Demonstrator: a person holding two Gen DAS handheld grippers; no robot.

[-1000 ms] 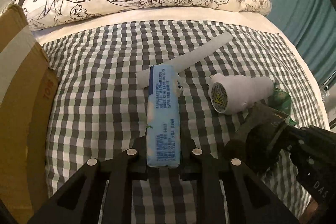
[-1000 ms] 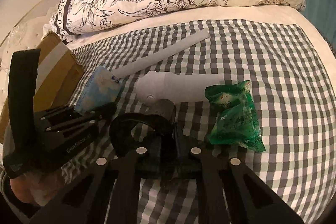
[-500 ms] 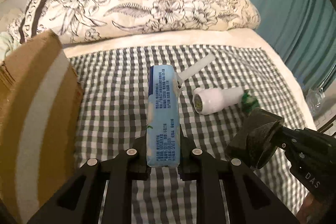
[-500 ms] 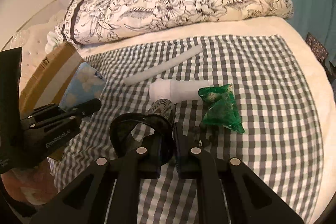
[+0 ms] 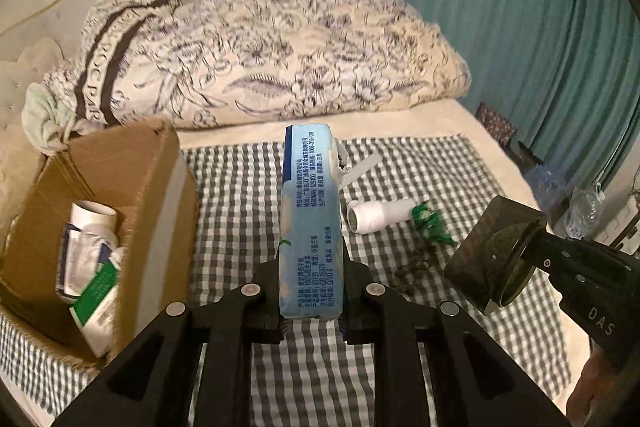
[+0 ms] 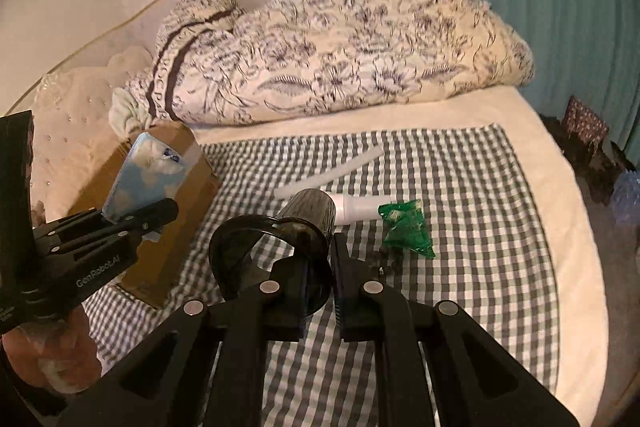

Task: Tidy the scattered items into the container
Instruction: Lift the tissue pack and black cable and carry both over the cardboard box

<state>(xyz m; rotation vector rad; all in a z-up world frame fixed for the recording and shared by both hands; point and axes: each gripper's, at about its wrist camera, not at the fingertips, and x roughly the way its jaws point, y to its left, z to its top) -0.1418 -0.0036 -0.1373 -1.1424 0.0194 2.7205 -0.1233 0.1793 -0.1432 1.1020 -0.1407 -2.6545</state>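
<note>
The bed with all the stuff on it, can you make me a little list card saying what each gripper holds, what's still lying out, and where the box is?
left gripper: shut on blue tissue pack
right gripper: shut on dark cup
still on checked cloth: white bottle, green packet, white tube
cardboard box: left side, open, already holding items

Pale blue pack [image 5: 311, 227] with blue print; brown box [image 5: 120, 195]; grey-and-white checked cloth [image 5: 240, 195]; green packet [image 6: 406, 227]; floral cream duvet [image 6: 360, 59]; teal curtain [image 5: 520, 27].
</note>
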